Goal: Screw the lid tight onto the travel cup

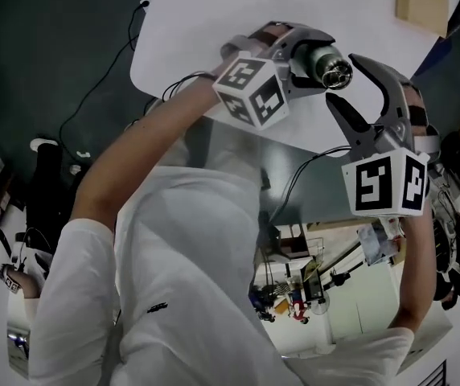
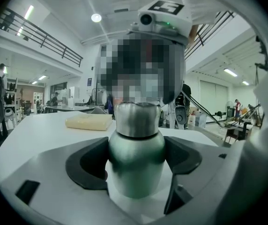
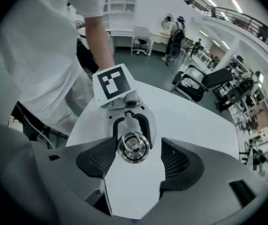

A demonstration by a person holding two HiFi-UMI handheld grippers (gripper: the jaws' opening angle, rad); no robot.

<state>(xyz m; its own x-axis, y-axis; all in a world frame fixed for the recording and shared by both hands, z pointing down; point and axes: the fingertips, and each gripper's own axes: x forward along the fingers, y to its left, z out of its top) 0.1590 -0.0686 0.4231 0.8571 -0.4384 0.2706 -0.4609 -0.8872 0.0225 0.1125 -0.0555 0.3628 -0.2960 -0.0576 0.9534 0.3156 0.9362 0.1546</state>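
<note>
**Head view:** You hold the cup (image 1: 317, 56) on its side above the white bench (image 1: 214, 14). The left gripper (image 1: 309, 61) is clamped round the cup's body so that the lid (image 1: 338, 72) points at the right gripper (image 1: 357, 91). That gripper stands wide open just beside the lid, likely lined up to take it for a turn.

**Left gripper view:** The black fingers (image 2: 89, 165) press on both sides of the green body below the steel lid. The grip looks meant to stop the cup spinning while the lid is twisted.

**Right gripper view:** You look at the lid end-on, its ring (image 3: 133, 144) facing the camera. It sits between the spread right-hand fingers, and neither pad touches it. The lid is seated on the cup, but whether it is tight cannot be judged. Closing squarely on the rim appears to be the next need.
</note>
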